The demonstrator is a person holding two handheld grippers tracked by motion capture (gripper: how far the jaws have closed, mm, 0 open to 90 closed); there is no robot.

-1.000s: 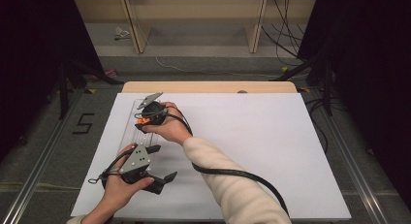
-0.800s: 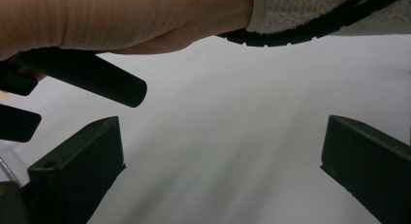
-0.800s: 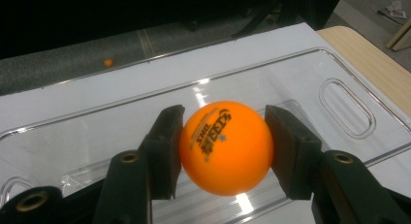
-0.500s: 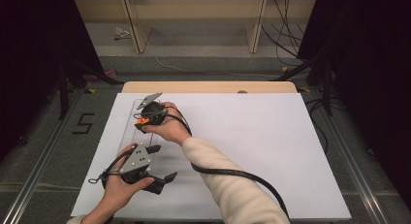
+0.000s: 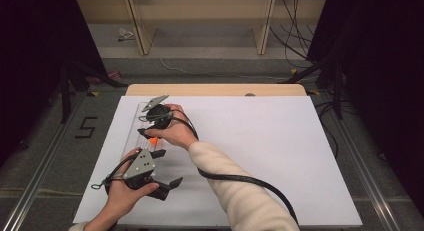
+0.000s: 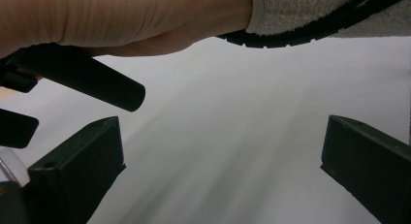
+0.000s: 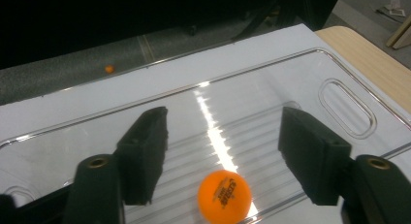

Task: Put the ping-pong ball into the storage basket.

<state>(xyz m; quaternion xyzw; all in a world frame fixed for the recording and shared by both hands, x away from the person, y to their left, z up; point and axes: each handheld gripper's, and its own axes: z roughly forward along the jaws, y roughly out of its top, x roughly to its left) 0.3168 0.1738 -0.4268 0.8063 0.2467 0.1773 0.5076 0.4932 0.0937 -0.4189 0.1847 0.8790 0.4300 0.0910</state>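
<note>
The right gripper (image 7: pixel 223 161) hung over a clear plastic tray (image 7: pixel 349 107) that lay on the white table (image 7: pixel 72 103), and its jaws had just been opening; they stood apart with nothing pressed between the pads. An orange ball (image 7: pixel 224 196) lay loose on the ribbed floor of the tray, just below the gap between the two jaws and a little nearer the left one, touching neither. In the high view the same ball (image 5: pixel 153 140) showed right under the right gripper (image 5: pixel 150 125), at the tray (image 5: pixel 136 122) near the table's (image 5: pixel 280 156) left edge. The left gripper (image 5: pixel 172 183) rested closer to the person, just beside the tray's near end, and in its own view its jaws were spread wide over bare white surface with nothing between them, the right hand (image 6: pixel 121 20) and its sleeve (image 6: pixel 310 6) crossing above.
</note>
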